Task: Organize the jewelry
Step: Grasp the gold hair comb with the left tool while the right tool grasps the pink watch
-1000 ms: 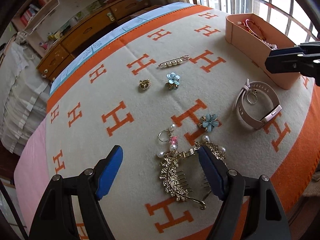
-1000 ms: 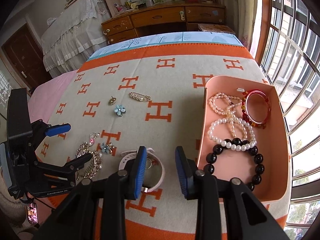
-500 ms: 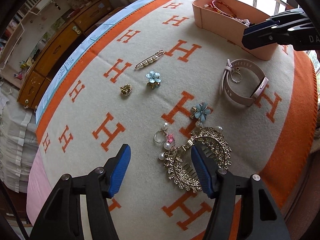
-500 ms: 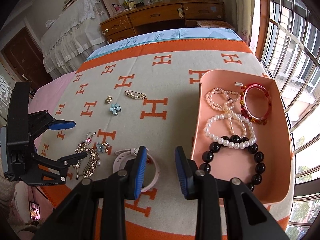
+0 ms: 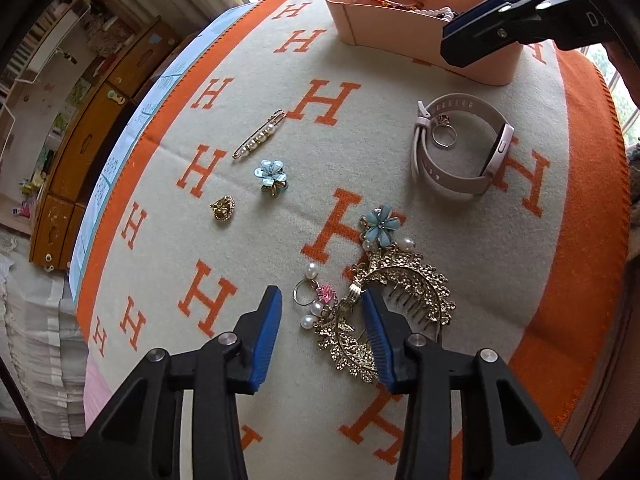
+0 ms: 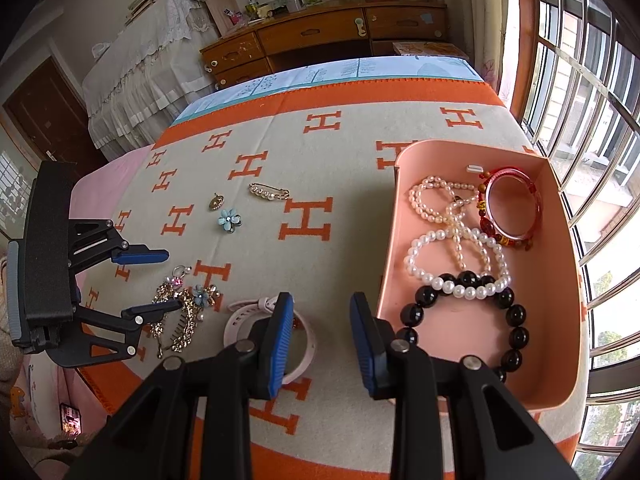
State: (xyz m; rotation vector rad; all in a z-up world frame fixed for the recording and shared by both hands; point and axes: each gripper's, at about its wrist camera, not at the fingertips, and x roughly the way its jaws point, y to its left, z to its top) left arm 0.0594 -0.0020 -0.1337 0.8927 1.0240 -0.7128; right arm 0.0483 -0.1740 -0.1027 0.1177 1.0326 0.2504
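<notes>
left gripper [image 5: 320,320] jaws spread, straddling the gold hair comb [image 5: 384,312] on the blanket [image 5: 400,40], likely lining up a grab. right gripper [image 6: 320,328] jaws released, empty, beside pink tray [image 6: 560,280] already holding bracelets.

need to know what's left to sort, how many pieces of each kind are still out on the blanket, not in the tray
blue flower clips: 2
pearl pin: 1
gold charm: 1
gold hair comb: 1
pearl earring: 1
pink watch: 1
ring: 1
Total: 8
</notes>
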